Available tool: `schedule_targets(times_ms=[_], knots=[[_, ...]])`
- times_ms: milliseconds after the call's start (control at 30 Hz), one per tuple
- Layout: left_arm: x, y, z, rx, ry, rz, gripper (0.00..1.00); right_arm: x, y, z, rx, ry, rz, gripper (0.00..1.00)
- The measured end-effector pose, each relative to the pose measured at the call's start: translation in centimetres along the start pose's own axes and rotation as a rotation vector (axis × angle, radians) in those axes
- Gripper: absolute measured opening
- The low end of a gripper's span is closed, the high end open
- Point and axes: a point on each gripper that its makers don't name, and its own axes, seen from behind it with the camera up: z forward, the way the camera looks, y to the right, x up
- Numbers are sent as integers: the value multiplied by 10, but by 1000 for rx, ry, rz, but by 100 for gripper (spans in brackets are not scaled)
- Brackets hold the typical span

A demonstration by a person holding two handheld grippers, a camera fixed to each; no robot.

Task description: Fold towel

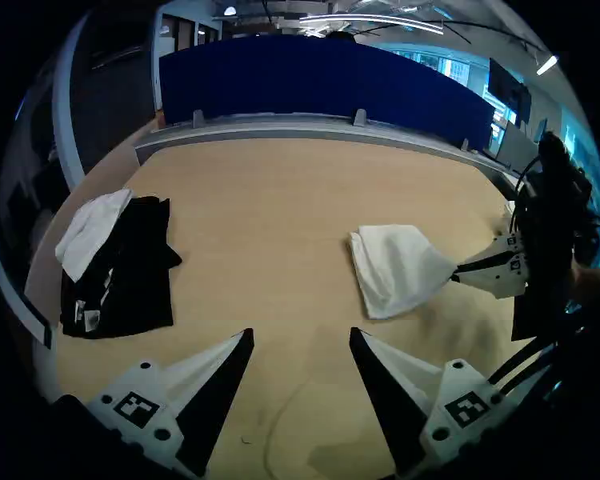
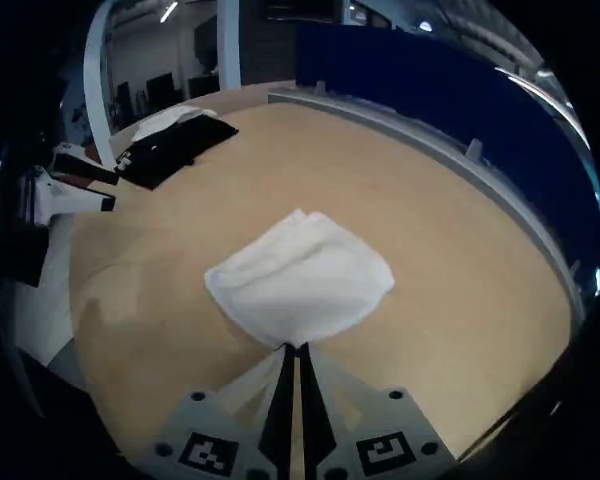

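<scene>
left tool (image 1: 301,333): closest to the lens in the left gripper view, low in the picture. Its two fingers stand wide apart with nothing between them, and bare counter (image 1: 276,208) lies beyond the tips.
right tool (image 2: 298,348): closest to the lens in the right gripper view. Its two fingers are pressed together and pinch the near corner of the towel (image 2: 300,280). In the left gripper view it reaches in from the right edge, with that same corner drawn to a point at its tips.
towel: white, folded to a rough square, lying near the middle of the counter. Most of it rests flat, and the pinched corner is pulled out into a peak toward the right tool. Whether that corner is clear of the surface cannot be told.
counter: broad and light wood-toned, with a grey raised rim along its far side.
black garments (image 1: 128,264): a flat heap at the left end of the counter in the left gripper view, well apart from the towel.
white cloth (image 1: 92,228): draped over the far left corner of the black garments, touching them.
blue partition (image 1: 324,84): upright just behind the grey rim, running along the counter's far edge.
spacing: the two tools are well apart. In the right gripper view the left tool sits at the far left edge, near the black garments, with its fingers apart there too.
</scene>
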Motion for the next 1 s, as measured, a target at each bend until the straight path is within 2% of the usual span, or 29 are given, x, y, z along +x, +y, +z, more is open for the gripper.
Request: schedule_targets(times_ms=[300, 500, 800, 1000], knots=[[13, -2, -6, -2, 36, -14, 89, 80, 13, -34, -23, 117, -62, 4], [22, -1, -8, -8, 56, -16, 89, 120, 21, -56, -44, 168, -95, 4], [30, 6, -9, -29, 73, -8, 89, 134, 42, -83, -82, 194, -77, 4], [35, 14, -6, -45, 75, 1, 89, 133, 68, -105, -120, 206, -49, 4]])
